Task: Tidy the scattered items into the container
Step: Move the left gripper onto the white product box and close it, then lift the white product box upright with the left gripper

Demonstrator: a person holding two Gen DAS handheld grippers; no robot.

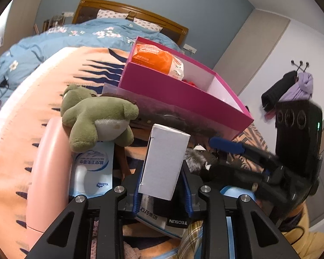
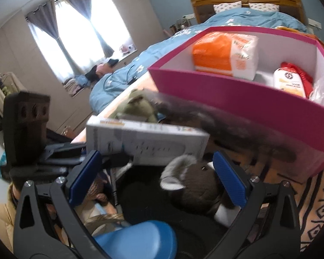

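Observation:
My left gripper is shut on a white carton and holds it upright above the pile; the carton also shows in the right wrist view. The pink box stands behind it on the bed and holds an orange pack; in the right wrist view the box also holds a white and red bottle. My right gripper is open, its jaws either side of a grey plush toy. A green plush frog lies left of the carton.
A blue and white wipes pack, a pink curved object and a blue round object lie in the pile on the orange patterned blanket. The bed with blue duvet is behind. Clothes hang on wall hooks.

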